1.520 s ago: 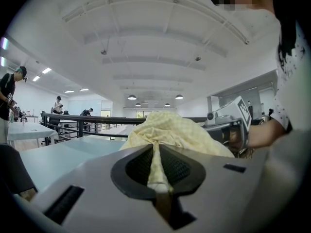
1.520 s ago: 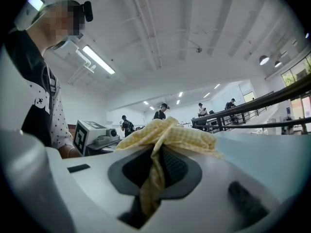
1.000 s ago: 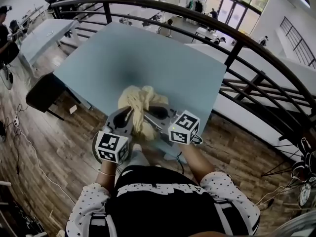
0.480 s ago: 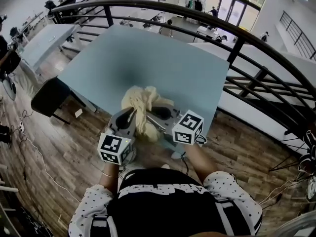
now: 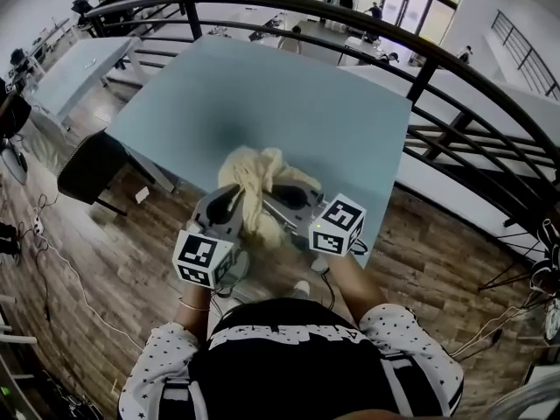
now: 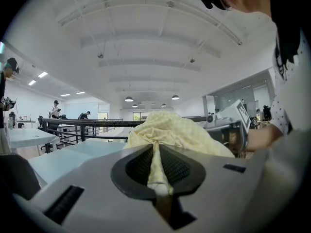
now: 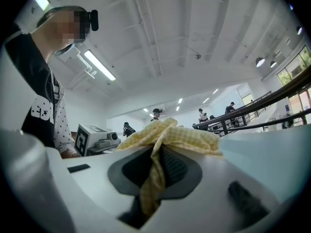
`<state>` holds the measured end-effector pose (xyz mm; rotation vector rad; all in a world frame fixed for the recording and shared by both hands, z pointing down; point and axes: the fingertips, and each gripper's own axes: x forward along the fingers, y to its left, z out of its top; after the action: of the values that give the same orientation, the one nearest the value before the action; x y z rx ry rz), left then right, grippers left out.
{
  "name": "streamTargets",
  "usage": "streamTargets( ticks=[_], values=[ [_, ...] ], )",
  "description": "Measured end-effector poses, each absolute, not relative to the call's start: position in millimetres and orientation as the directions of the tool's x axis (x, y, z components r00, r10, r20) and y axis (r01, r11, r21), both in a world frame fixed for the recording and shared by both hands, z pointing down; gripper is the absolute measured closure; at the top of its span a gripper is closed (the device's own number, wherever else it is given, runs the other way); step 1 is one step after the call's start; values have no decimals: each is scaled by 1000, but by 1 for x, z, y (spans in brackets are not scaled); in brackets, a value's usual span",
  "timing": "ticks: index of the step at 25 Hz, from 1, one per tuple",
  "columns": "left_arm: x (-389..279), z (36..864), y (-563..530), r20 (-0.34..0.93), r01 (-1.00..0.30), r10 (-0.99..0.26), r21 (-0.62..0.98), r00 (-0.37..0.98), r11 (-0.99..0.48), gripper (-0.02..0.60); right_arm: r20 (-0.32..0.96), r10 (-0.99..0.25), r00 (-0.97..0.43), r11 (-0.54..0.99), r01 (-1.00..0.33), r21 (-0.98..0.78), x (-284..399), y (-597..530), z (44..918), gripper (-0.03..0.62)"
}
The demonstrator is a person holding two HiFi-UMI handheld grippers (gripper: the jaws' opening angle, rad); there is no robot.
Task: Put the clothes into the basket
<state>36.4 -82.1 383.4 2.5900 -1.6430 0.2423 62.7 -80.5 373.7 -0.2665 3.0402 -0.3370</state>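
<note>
With left hand-held gripper [image 5: 233, 205] and right hand-held gripper [image 5: 282, 201] each clamping a fold, holding the yellow garment [image 5: 254, 171] bunched between and just ahead of them over the desk [image 5: 289, 94] edge, likely sharing its bulk for carrying toward a basket not in view.

Head camera is peering steeply down past the person's chest onto the table [image 5: 289, 86]; both gripper cameras are riding right behind their jaws, looking about level from either side, all three sharing the yellow cloth [image 5: 254, 178] close up.
</note>
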Motion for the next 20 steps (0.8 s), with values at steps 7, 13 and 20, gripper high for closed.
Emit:
streamTargets(
  ticks=[7, 13, 20],
  values=[
    [14, 381, -75, 156, -914, -904, -12, 398, -405, 531, -44, -157, -987, 964, -144, -224, 39, -74, 374, 542],
    [-25, 377, -66, 139, -930, -921, -11, 364, -369, 531, -38, -114, -993, 973, -104, -204, 0, -66, 369, 542],
    [-61, 373, -58, 133, -949, -941, -12, 311, -316, 531, -41, -59, -997, 978, -49, -204, -36, -59, 365, 542]
  ],
)
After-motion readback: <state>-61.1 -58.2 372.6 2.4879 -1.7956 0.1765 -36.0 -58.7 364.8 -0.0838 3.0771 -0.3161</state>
